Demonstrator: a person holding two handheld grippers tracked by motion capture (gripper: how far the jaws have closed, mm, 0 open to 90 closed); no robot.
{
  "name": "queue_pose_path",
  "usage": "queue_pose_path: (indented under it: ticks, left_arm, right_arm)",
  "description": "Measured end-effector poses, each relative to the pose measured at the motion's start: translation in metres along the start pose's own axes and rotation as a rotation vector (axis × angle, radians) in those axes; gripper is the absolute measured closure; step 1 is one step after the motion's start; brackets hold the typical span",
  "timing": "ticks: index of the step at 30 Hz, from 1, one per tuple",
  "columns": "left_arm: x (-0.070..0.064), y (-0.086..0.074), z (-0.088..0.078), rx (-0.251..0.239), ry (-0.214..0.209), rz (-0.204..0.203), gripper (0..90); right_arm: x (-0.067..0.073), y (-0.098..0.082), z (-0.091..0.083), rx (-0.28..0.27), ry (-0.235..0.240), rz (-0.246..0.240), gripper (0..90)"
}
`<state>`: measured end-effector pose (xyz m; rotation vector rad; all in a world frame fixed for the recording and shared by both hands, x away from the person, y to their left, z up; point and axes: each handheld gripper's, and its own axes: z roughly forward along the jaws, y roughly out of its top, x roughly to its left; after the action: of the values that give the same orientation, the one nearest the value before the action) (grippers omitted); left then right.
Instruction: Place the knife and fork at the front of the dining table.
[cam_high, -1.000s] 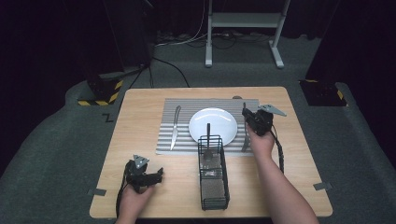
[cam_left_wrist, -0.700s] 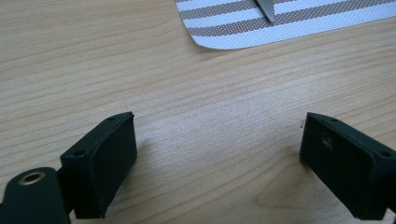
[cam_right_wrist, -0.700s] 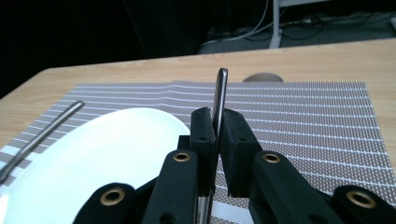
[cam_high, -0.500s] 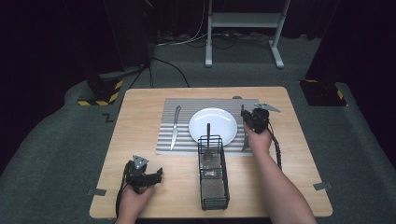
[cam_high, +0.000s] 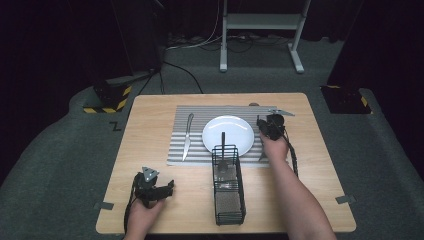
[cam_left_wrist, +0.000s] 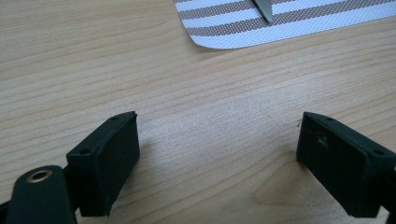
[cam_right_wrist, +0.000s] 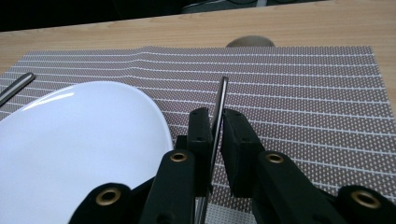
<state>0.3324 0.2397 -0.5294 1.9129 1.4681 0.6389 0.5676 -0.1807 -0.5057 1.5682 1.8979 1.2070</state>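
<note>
- Right gripper (cam_right_wrist: 215, 119): your jaws are closed on the slim handle of a metal utensil (cam_right_wrist: 220, 100). The pads pinch it edge-on, with the handle tip pointing away from you. Its working end is hidden beneath the gripper, so you cannot tell whether it is a fork or a spoon.
- Position of the utensil: it sits low over the striped placemat (cam_high: 200, 112), just to the right of the white plate (cam_high: 227, 134) and apart from its rim. The narrow pinch probably keeps the handle parallel to the plate's side so that you can lay it down straight.
- Knife (cam_high: 187, 142): it lies on the placemat to the left of the plate, lengthwise to you. The held piece appears intended as its counterpart on the other side.
- Wire caddy (cam_high: 227, 185): it stands on the bare table (cam_high: 150, 115) in front of the plate, between your arms. One more utensil (cam_high: 223, 140) stands upright at its far end. From there both hands can probably reach the stock without crossing the setting.
- Left gripper (cam_left_wrist: 218, 123): your jaws stand wide apart with nothing between them. It rests low over the wood near the table's front left, clear of the placemat, and appears to be waiting.
- Writing: no brand or label is readable on the plate, cutlery, caddy or grippers. The only mark is a Z-shaped sign (cam_high: 116, 126) on the floor to the left of the table.
</note>
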Motion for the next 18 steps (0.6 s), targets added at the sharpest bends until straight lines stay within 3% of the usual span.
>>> queue_pose_path:
  ticks: [11,18]
  left_arm:
    - [0.0001,0.0,0.0,0.0,-0.001,0.0,13.4]
    - [0.0,0.0,0.0,0.0,-0.001,0.0,13.4]
  right_arm:
    - [-0.0004,-0.0007,0.0047,0.03,0.0,-0.003,81.7]
    - [-0.0001,0.0008,0.0011,0.047,-0.004,-0.001,74.7]
